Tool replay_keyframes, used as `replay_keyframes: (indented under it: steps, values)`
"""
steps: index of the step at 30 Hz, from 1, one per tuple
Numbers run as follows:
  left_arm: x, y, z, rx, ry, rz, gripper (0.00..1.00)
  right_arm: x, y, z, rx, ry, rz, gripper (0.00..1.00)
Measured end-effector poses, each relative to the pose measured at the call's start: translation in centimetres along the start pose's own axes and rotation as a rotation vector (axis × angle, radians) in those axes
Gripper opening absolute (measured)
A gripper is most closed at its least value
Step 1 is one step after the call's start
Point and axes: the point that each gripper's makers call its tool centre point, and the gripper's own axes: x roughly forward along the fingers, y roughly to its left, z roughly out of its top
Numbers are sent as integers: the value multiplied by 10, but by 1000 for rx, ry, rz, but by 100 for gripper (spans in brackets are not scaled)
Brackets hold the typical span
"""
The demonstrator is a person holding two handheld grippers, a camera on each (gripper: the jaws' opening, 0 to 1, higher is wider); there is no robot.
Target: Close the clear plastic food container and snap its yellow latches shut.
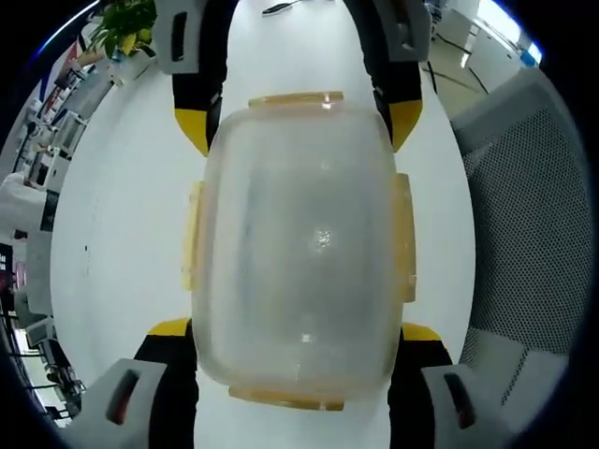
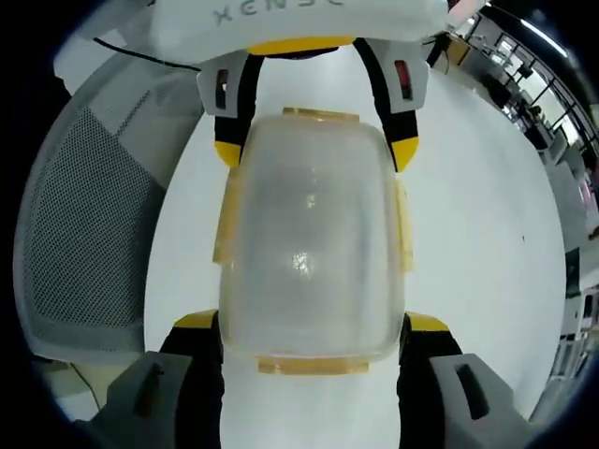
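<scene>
The clear plastic container [image 1: 299, 243] lies on the white table [image 1: 122, 234] with its lid on, seen from above. Yellow latches [image 1: 404, 238] stick out at all of its sides. My left gripper [image 1: 295, 329] has its yellow-tipped jaws against the near end's two corners, shut on the container. My right gripper [image 1: 299, 123] holds the far end the same way. In the right gripper view the container [image 2: 309, 234] sits between my right gripper [image 2: 314, 323] below and my left gripper [image 2: 316, 150] above, and the side latches [image 2: 225, 224] flare outward.
A grey mesh chair [image 1: 533, 215] stands close beside the table, also seen as the mesh chair [image 2: 84, 224]. A potted plant [image 1: 126, 23] sits at the table's far corner. Office desks [image 2: 552, 103] lie beyond the table [image 2: 477, 234].
</scene>
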Motion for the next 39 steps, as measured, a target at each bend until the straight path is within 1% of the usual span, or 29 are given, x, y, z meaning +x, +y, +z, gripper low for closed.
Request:
replay_keyframes:
  steps: [5,11,14,22,23,24,25,28,30,35,39]
  values:
    - [-2,1,-14,-4,8,1,82,5,-1,14,-6,10,-1,74]
    - [-4,6,-31,-5,3,0,82,12,-6,29,-6,23,-3,74]
    - [-5,9,-36,-9,-7,0,82,15,-9,34,-10,37,-6,74]
    - [-6,18,-47,-3,-12,0,82,19,-18,45,1,48,-19,75]
    - [-5,19,-50,12,-11,7,83,21,-19,46,7,48,-23,75]
    - [-3,26,-54,68,9,43,83,21,-21,49,23,37,-28,75]
    - [-2,31,-58,109,31,78,83,22,-23,54,47,10,-33,75]
    - [-5,27,-57,35,8,29,83,22,-25,53,25,32,-25,75]
    - [-6,29,-57,40,-5,23,83,22,-26,53,25,35,-20,75]
    - [-5,38,-60,48,-27,4,83,22,-35,56,49,19,-15,75]
    - [-2,51,-62,74,-16,10,83,25,-46,58,61,33,-30,75]
